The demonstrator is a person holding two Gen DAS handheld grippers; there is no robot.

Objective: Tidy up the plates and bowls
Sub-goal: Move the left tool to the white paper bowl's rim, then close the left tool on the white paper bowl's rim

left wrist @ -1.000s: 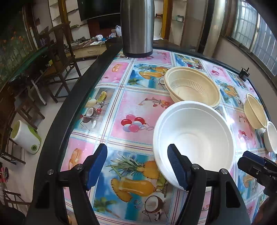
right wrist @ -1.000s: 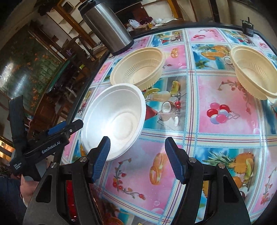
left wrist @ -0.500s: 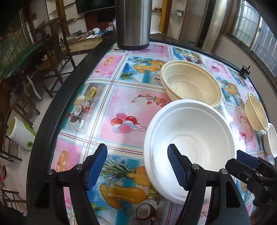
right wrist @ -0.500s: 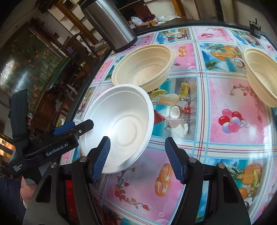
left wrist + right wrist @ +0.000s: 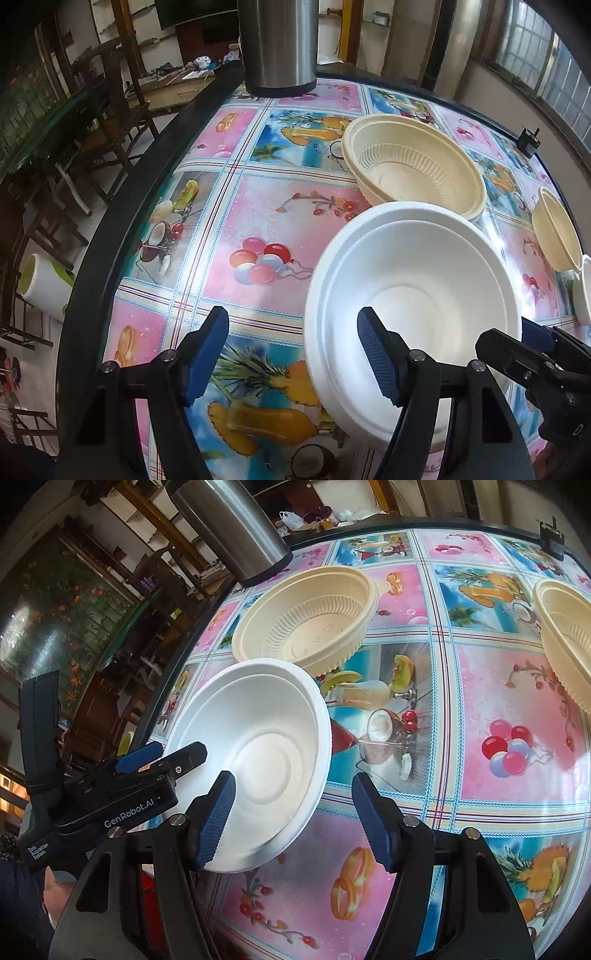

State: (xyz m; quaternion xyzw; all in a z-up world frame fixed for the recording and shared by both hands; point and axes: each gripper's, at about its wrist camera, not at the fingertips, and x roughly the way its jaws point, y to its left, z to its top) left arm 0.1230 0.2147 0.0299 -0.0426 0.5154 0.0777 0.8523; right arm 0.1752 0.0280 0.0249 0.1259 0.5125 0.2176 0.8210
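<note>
A white foam bowl (image 5: 413, 295) sits on the fruit-print table, with a second white rim nested under it; it also shows in the right wrist view (image 5: 258, 753). My left gripper (image 5: 291, 354) is open, its right finger over the bowl's near left rim and its left finger off to the side. My right gripper (image 5: 291, 816) is open, its left finger over the bowl's near edge. A ribbed cream bowl (image 5: 410, 166) sits just behind the white one, also in the right wrist view (image 5: 306, 616). Another cream bowl (image 5: 569, 635) stands further right.
A tall steel thermos (image 5: 277, 44) stands at the table's far edge. A small white bowl (image 5: 583, 291) and a cream bowl (image 5: 556, 229) sit at the right. A black clip (image 5: 552, 539) lies at the far edge. Wooden chairs (image 5: 110, 110) stand beyond the table's left rim.
Both grippers have moved in closer to the white bowl, which now looks larger and sits further between the fingers. Both stay open.
</note>
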